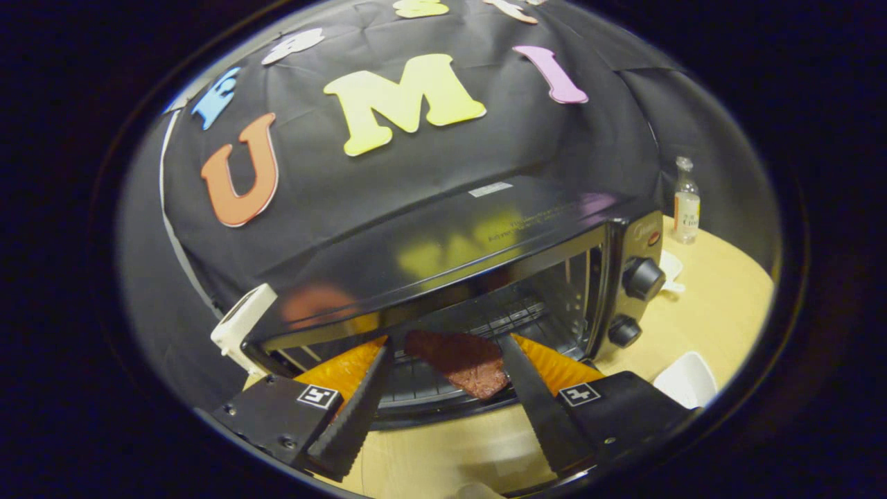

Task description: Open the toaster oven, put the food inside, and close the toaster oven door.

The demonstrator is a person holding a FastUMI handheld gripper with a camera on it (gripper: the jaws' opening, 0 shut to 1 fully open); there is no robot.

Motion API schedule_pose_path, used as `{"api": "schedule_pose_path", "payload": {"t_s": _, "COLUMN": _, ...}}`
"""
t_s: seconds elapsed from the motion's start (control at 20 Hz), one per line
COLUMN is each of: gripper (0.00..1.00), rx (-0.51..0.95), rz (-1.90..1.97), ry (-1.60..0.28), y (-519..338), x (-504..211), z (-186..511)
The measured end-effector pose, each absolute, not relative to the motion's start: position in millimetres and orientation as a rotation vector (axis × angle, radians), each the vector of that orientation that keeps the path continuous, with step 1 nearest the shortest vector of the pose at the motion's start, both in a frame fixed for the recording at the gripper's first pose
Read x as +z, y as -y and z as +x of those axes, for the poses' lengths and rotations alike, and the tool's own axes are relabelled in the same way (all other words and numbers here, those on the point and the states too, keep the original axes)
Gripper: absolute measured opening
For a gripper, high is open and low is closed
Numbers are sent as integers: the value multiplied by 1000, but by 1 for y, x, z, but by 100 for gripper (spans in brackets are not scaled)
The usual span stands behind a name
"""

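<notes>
One flat reddish-brown slice of meat (463,359) lies on the wire rack inside the open black toaster oven (443,263), so the hand-held gripper (443,357) is released, fingers spread wide around it.

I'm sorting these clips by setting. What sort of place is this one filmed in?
Likely a staged recording booth set up as a kitchen corner: a toaster oven with meat inside sits on a wooden table against black cloth. The hand-held gripper is open around the meat.
</notes>
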State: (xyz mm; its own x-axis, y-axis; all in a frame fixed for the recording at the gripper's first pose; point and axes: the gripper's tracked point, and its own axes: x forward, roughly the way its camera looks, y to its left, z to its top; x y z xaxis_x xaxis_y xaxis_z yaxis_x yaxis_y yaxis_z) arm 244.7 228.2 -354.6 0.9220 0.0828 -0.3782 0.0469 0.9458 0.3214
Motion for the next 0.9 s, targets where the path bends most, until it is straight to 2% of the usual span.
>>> {"api": "schedule_pose_path", "payload": {"t_s": 0.45, "gripper": 100, "rx": 69, "rz": 45, "ry": -472, "y": -173, "x": -342, "z": 149}}
{"api": "schedule_pose_path", "payload": {"t_s": 0.9, "gripper": 100, "rx": 117, "rz": -64, "ry": -578, "y": -163, "x": -389, "z": 63}}
